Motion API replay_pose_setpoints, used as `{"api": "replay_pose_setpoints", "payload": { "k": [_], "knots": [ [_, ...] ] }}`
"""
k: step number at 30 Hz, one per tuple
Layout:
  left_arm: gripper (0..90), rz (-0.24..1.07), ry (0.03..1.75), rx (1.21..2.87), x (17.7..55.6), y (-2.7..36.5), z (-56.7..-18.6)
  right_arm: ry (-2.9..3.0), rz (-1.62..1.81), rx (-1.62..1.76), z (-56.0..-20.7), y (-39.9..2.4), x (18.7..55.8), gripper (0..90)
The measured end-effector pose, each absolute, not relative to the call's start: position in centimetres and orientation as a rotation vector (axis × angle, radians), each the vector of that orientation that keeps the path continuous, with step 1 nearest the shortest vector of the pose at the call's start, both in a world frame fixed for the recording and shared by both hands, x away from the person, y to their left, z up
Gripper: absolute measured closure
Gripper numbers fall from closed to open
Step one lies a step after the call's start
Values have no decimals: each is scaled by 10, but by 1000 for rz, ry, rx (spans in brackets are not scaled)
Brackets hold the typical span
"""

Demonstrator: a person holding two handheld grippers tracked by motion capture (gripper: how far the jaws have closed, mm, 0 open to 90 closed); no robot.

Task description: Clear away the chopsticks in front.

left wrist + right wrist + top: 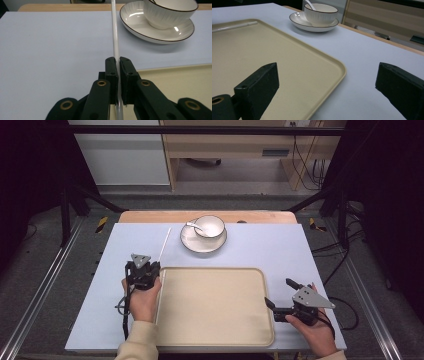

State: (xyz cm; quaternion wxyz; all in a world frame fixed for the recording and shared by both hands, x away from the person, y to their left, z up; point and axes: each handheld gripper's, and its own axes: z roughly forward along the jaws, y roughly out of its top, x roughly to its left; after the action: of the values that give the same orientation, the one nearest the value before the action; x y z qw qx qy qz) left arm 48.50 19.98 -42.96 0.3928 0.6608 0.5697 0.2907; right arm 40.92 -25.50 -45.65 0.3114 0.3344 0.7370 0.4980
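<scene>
The left tool (117, 72) is clenched on a thin white plastic rod (115, 35) whose long axis points away toward the white ceramic bowl (210, 226), beside the beige tray's (215, 320) left edge, while the right tool (281, 296) gapes released.

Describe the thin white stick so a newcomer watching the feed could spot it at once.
Start at the beige tray in the middle of the pale blue table. At its far left corner the left claw is shut on a thin white stick that runs away toward the bowl on its plate. It is the long, straight, rod-like item; the spoon sits in the bowl.
</scene>
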Motion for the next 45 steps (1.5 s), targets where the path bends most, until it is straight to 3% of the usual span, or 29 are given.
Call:
{"api": "replay_pose_setpoints", "payload": {
  "k": [13,26,45],
  "knots": [
    [850,741,1430,1682,434,187,-432,1940,1320,897,-456,-256,409,46],
    [849,650,1494,1664,386,185,-456,1945,1327,906,-456,-256,409,47],
    [849,642,1539,1710,374,181,-470,1961,1328,900,-457,-254,409,51]
  ]
}}
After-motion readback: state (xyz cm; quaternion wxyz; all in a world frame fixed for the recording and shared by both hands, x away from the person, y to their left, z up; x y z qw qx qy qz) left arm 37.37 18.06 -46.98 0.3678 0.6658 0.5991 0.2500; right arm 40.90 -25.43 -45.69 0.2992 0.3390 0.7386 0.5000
